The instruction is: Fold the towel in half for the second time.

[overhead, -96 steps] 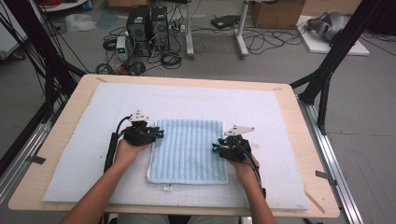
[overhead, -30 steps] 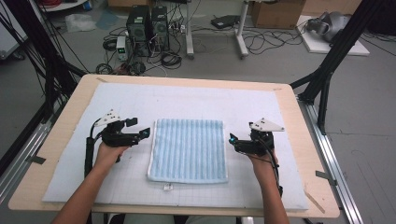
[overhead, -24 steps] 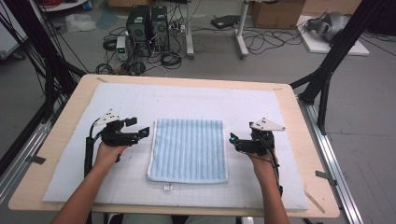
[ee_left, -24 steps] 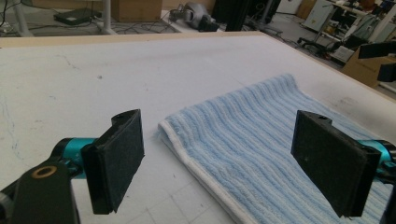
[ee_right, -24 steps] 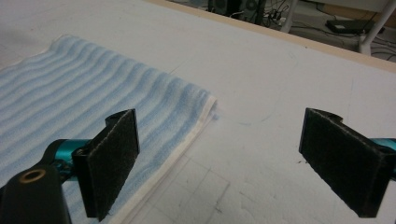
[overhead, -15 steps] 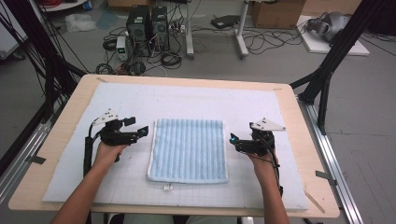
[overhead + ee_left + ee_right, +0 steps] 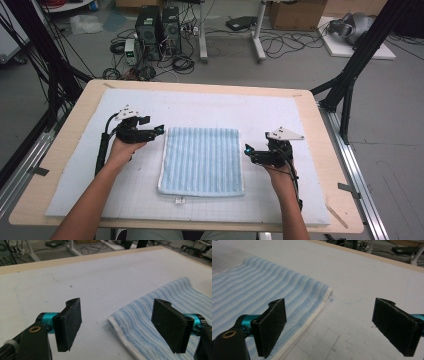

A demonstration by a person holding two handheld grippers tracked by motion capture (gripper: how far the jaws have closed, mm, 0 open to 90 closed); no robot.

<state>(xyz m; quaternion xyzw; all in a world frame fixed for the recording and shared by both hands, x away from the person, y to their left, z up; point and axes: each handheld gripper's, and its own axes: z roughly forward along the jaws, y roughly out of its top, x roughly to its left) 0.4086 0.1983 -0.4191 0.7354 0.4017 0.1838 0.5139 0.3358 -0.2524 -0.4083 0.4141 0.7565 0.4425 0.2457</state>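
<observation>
Black fingers (teal hubs), trailing cables

A ribbed, fluffy terry cloth is seen in the blue towel. The white mat looks matt and foam-like, edged by pale smooth wood of the table; jaw pads appear felt-rough.

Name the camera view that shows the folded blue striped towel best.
The high view: the whole folded blue striped towel lies flat on the white mat, all edges visible. The left gripper view catches one white-hemmed corner; the right gripper view, another corner and a long edge.
</observation>
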